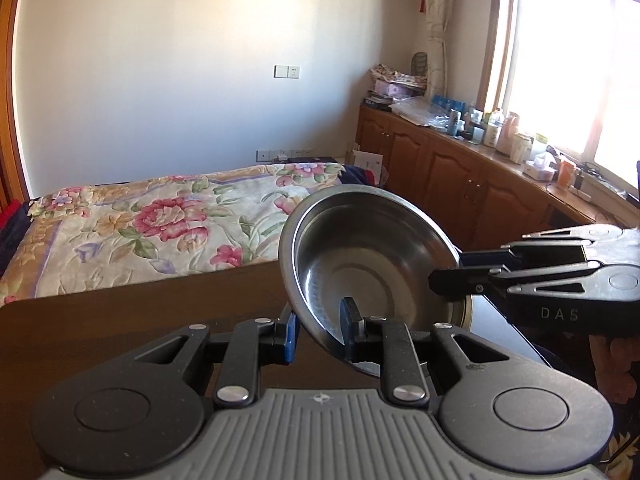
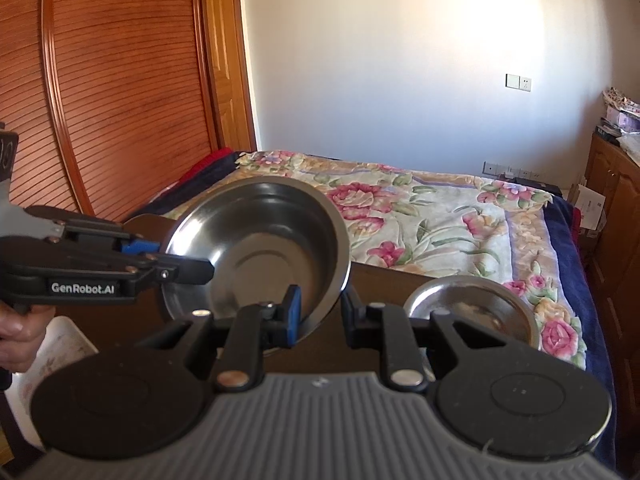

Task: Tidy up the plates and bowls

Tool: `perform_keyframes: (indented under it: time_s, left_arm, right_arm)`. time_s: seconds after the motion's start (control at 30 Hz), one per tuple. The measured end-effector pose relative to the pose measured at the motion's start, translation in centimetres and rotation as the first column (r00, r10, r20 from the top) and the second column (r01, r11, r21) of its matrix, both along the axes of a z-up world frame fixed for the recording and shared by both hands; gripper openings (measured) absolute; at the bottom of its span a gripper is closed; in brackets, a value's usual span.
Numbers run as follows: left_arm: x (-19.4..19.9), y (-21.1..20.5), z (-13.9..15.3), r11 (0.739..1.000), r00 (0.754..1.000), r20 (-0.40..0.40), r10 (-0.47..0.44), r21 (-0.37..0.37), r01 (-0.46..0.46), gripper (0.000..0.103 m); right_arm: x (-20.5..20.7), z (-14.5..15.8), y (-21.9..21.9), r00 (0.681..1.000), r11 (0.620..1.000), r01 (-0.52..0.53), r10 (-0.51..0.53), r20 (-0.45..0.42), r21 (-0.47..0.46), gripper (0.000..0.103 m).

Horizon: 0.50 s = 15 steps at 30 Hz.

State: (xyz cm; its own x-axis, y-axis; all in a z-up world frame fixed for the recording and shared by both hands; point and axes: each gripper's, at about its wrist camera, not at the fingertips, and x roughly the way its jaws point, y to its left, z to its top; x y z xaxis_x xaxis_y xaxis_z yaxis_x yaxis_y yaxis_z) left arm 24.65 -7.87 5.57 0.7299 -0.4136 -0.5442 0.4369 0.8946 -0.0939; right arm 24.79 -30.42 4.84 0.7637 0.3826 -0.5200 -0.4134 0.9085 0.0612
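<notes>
The left gripper [image 1: 320, 330] is clamped on the near rim of a steel bowl [image 1: 372, 264]; one blue pad sits outside the wall and the other inside. The right gripper [image 2: 320, 312] pinches the same bowl at another part of its rim. In the left wrist view it reaches in from the right side. The bowl is tilted and is lifted above the dark brown table [image 1: 120, 320], held between both grippers.

On the table, just right of the right gripper, a smaller steel bowl [image 2: 468, 308] stands alone. Beyond the table edge lies a bed with a floral blanket [image 1: 160, 216]. A wooden cabinet [image 1: 460, 176] with bottles runs under the window [image 1: 568, 60]. A louvered wooden door [image 2: 120, 92] stands at the left in the right wrist view.
</notes>
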Motion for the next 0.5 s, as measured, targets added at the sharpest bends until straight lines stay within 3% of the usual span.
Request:
perform_keyframes:
  time_s: [0.5]
  left_arm:
    - [-6.5, 0.4, -1.7, 0.998, 0.998, -0.024, -0.056, -0.009, 0.056, 0.024]
  right_arm:
    - [-5.8, -1.3, -0.7, 0.999, 1.000, 0.028, -0.028, -0.028, 0.010, 0.024]
